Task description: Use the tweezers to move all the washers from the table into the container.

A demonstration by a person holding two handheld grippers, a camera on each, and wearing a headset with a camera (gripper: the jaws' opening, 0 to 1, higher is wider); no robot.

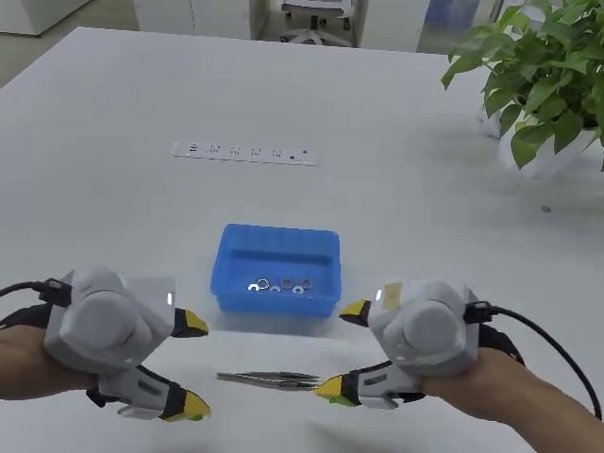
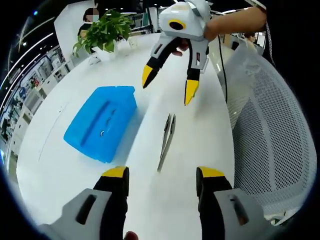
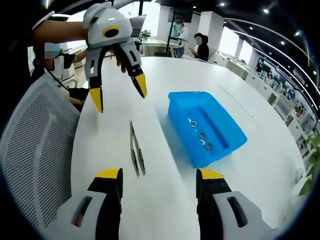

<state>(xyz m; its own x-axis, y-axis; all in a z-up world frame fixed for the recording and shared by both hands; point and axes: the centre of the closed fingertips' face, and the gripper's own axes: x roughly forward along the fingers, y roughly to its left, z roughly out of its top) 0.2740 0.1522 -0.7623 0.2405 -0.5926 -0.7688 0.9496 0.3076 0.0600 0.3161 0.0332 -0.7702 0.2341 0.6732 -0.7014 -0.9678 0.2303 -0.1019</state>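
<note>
Steel tweezers lay flat on the table, arms nearly together, held by nothing. The left gripper and right gripper flanked them, both with jaws spread and empty. Just beyond sat the blue container with washers inside; I saw none on the table. Were any left, a gripper should pinch the tweezers squarely at mid-length, so that the tips close true.

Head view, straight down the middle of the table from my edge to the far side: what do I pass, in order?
Tweezers → blue container holding the washers → white power strip → office chair at the far end.
</note>
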